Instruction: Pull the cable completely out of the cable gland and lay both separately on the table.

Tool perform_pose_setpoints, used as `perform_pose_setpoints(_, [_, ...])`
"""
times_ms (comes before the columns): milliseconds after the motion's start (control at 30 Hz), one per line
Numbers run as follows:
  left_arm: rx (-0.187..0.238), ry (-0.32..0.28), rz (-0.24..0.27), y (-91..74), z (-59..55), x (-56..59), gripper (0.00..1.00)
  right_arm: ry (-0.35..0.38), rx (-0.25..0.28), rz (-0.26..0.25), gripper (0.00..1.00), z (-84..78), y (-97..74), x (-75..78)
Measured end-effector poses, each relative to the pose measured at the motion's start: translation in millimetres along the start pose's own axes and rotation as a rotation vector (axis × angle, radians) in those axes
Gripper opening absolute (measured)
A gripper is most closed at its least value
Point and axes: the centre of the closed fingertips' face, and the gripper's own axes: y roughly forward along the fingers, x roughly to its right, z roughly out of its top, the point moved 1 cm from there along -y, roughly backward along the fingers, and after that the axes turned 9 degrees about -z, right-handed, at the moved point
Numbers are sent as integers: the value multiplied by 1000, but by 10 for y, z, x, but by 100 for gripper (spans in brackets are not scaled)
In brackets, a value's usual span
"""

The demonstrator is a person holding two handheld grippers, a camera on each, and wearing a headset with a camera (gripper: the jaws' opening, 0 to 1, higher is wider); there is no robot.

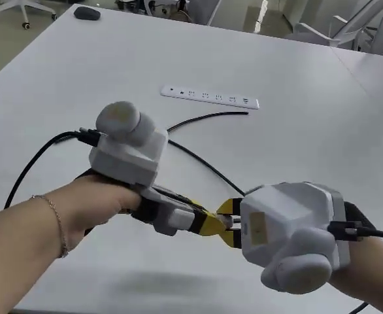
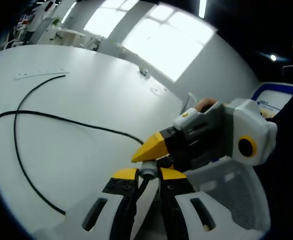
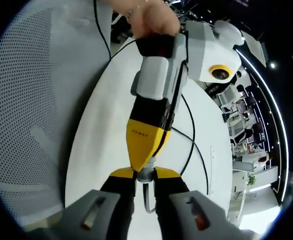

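Note:
My two grippers meet tip to tip above the near part of the white table [image 1: 296, 131]. A small grey cable gland [image 2: 146, 173] sits pinched between the yellow tips of my left gripper [image 2: 147, 175]. The same cable gland [image 3: 145, 175] also lies between the tips of my right gripper [image 3: 144, 174], with a thin stub curling down between its jaws. In the head view the left gripper [image 1: 212, 224] comes in from the left and the right gripper [image 1: 233, 224] from the right. The black cable [image 1: 204, 163] runs across the table to that meeting point, and it lies in loops [image 2: 61, 118].
A white power strip [image 1: 210, 97] lies beyond the cable's far end. A dark mouse [image 1: 87, 12] sits at the table's far left corner. Office chairs stand past the far edge. Each gripper trails its own black lead [image 1: 38, 160].

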Motion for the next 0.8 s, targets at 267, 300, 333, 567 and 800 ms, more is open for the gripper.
perform_pose_setpoints(267, [-20,315,43,-25,130,21,17,243,-23,-48,24,-113,-63,99])
perform_pose_setpoints(300, [-71,432,76,-26,117,13,17,265,-28,-53,23,-133,-68,96])
perform_pose_setpoints(333, [-118,504,96,-27,93,4,17,303,-33,-62,24,-152,-71,95])
perform_pose_setpoints(567, [-280,779,123,83,-51,78,17,335,-44,-29,23,-181,-61,-27])
perform_pose_setpoints(800, [-260,764,100,78,-25,100,17,298,-67,27,3,-244,-68,-137])
